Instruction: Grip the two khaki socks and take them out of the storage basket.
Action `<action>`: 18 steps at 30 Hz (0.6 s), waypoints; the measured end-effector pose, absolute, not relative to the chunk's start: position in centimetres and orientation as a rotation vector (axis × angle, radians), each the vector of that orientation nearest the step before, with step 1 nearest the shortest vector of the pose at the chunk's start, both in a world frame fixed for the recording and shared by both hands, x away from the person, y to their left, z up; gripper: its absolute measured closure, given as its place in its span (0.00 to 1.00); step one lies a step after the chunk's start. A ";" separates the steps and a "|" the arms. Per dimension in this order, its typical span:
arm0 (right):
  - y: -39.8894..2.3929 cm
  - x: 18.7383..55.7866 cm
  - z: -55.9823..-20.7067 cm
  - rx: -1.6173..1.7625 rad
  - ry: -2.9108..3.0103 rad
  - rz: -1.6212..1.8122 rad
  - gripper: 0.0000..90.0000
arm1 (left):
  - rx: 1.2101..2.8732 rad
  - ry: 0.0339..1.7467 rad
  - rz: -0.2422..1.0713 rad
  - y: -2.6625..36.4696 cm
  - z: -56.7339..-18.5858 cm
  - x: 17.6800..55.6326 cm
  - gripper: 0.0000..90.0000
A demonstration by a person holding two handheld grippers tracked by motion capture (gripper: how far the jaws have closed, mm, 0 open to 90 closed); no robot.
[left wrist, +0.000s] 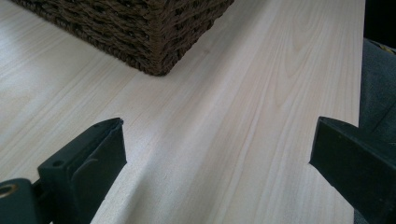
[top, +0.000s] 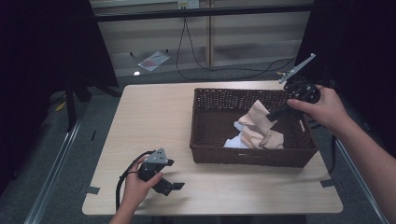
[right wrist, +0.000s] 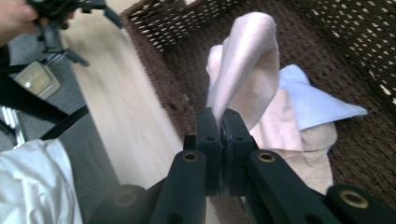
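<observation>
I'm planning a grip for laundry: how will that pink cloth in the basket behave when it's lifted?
Probably floppy: the pink cloth droops in folds from the shut right gripper. Likely light, since a pinched edge holds it. Its tail may drag over the other cloths in the basket.

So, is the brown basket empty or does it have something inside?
Not empty. The wicker basket holds several cloths: a pink cloth pinched by the right tool above the pile, and a light blue one.
</observation>
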State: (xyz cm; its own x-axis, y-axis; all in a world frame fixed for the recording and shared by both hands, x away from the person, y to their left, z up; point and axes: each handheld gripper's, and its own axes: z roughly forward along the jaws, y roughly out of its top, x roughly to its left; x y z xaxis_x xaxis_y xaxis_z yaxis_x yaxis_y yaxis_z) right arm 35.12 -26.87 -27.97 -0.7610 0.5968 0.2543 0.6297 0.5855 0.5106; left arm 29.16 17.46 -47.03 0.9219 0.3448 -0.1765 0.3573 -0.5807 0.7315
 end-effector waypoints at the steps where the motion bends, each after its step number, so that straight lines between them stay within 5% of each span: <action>1: -27.0 34.9 -27.9 -1.050 -2.743 -0.925 0.98 | 2.234 0.496 -0.020 17.5 -47.0 29.2 0.04; 18: -27.2 31.6 -27.1 -0.841 -2.724 -0.931 0.98 | 2.243 0.495 -0.016 17.3 -47.1 29.1 0.04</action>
